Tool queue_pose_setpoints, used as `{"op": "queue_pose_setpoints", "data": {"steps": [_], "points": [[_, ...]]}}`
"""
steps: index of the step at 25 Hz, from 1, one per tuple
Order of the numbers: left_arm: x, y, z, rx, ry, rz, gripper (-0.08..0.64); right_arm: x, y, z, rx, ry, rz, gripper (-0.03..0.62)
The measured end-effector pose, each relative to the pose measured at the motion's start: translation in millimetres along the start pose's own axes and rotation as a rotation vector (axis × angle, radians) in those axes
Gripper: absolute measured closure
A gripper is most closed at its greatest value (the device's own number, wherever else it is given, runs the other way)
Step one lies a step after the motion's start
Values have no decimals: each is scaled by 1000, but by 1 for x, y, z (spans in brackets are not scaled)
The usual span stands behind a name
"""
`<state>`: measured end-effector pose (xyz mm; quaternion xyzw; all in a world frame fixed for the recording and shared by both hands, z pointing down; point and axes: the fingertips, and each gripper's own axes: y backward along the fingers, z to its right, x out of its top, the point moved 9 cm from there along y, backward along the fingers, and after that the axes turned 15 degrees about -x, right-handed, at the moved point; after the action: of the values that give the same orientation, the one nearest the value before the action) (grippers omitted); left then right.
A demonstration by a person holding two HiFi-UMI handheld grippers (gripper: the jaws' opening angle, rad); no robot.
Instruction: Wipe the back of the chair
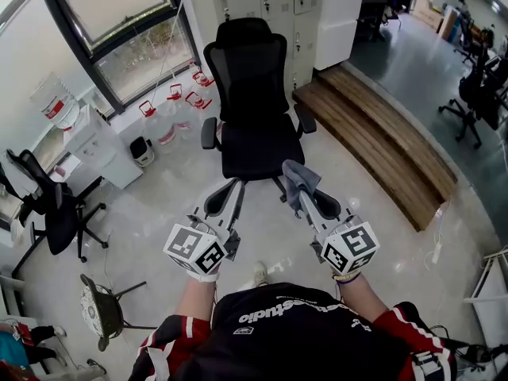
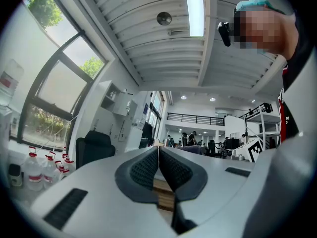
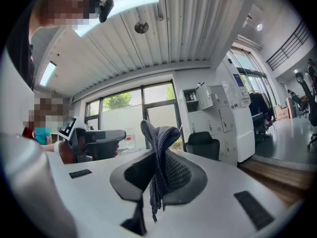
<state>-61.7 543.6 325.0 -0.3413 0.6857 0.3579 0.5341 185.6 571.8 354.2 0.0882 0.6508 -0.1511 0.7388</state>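
Observation:
A black office chair (image 1: pixel 252 101) with a tall mesh back and headrest stands on the pale floor ahead of me, its seat facing me. My right gripper (image 1: pixel 297 187) is shut on a grey cloth (image 1: pixel 299 176), which sticks up past the jaws; in the right gripper view the cloth (image 3: pixel 159 155) hangs pinched between the pads. My left gripper (image 1: pixel 228 197) is shut with nothing in it, its pads (image 2: pixel 146 168) pressed together. Both grippers hover just short of the chair's seat. The chair (image 2: pixel 94 145) shows small at the left of the left gripper view and another chair back (image 3: pixel 203 144) in the right one.
A low wooden platform (image 1: pixel 381 145) runs along the right. White lockers (image 1: pixel 270 14) stand behind the chair. Water jugs (image 1: pixel 171 113) line the window wall. Another black chair (image 1: pixel 55 213) and a small stool (image 1: pixel 99 308) stand at the left.

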Motion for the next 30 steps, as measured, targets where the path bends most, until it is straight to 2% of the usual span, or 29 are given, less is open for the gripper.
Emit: {"op": "queue_pose_setpoints", "data": {"steps": [23,30], "points": [[19,13,-139,-59,11,33,535,7,-119,-50,-47,31,18,531],[11,6,-163,-69,49,47,535,8,-139,-42,-75,44,-4,531]]}}
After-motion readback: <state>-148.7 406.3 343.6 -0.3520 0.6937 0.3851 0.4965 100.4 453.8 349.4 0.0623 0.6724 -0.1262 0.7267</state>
